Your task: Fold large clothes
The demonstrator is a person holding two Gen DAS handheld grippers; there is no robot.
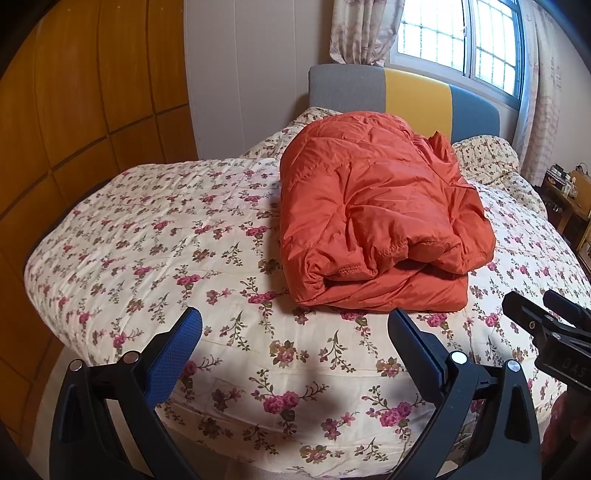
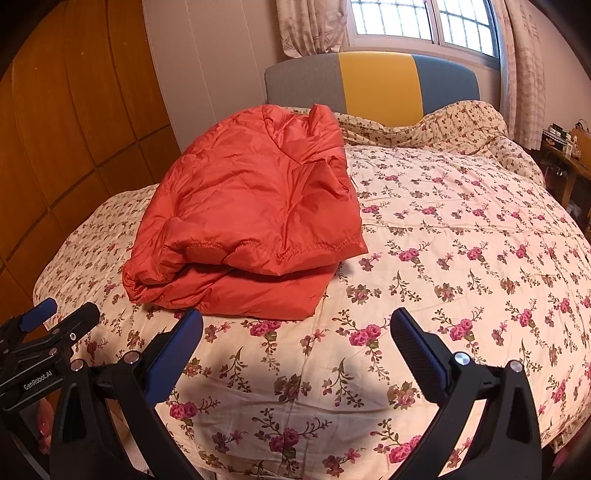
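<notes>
An orange padded jacket [image 1: 373, 218] lies folded in a thick bundle on the floral bedspread [image 1: 155, 229]. In the right wrist view the same jacket [image 2: 251, 218] sits left of centre on the bedspread [image 2: 461, 236]. My left gripper [image 1: 295, 321] is open, hovering above the bed's near edge just short of the jacket, nothing between its blue-padded fingers [image 1: 177, 350]. My right gripper [image 2: 295, 321] is open too, in front of the jacket's right corner and holding nothing. Each gripper shows at the edge of the other's view: the right gripper [image 1: 550, 328] and the left gripper [image 2: 48, 325].
A grey, yellow and blue headboard [image 2: 373, 83] stands behind the bed, with a curtained window [image 2: 421, 18] above it. Wooden wardrobe doors [image 1: 74, 122] line the left side. A crumpled floral quilt [image 2: 461, 125] lies by the headboard, and a cluttered wooden side table [image 2: 569, 155] stands at the right.
</notes>
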